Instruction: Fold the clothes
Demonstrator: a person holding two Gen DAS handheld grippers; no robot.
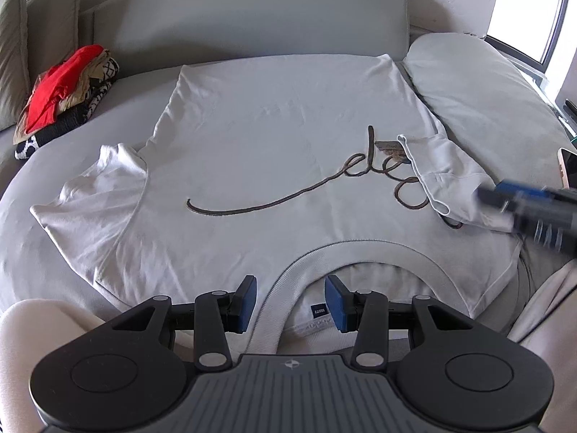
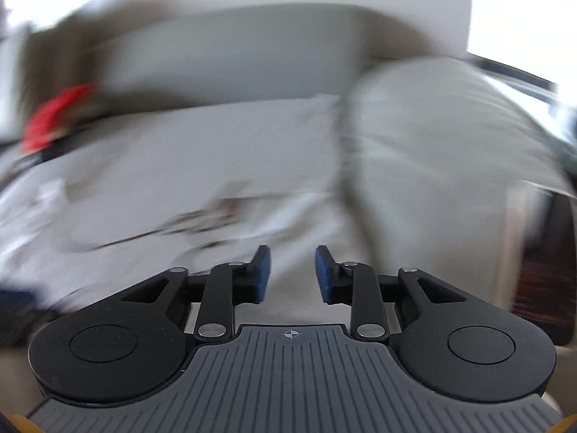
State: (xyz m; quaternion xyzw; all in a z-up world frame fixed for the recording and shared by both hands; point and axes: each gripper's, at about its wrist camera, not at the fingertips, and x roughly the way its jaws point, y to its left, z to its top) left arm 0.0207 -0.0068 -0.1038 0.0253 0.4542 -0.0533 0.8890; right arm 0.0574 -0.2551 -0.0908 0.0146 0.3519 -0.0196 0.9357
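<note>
While both claws gape empty, the soft white T-shirt (image 1: 270,137) lies flat.

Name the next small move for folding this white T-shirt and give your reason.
Probably bring the left gripper over to the left sleeve and fold it inward. The right sleeve already lies folded over the T-shirt, the left one is spread flat, and the left gripper is open at the collar.

Ahead of the left gripper (image 1: 290,301) the white T-shirt (image 1: 274,137) lies flat, so open room is found above it up to the sofa backrest (image 1: 267,18). To its right the way is narrowed by a grey cushion (image 1: 479,90), a phone (image 1: 569,167) and the blurred right gripper (image 1: 519,204). Far left, passage is blocked by a pile of clothes (image 1: 65,97).
</note>
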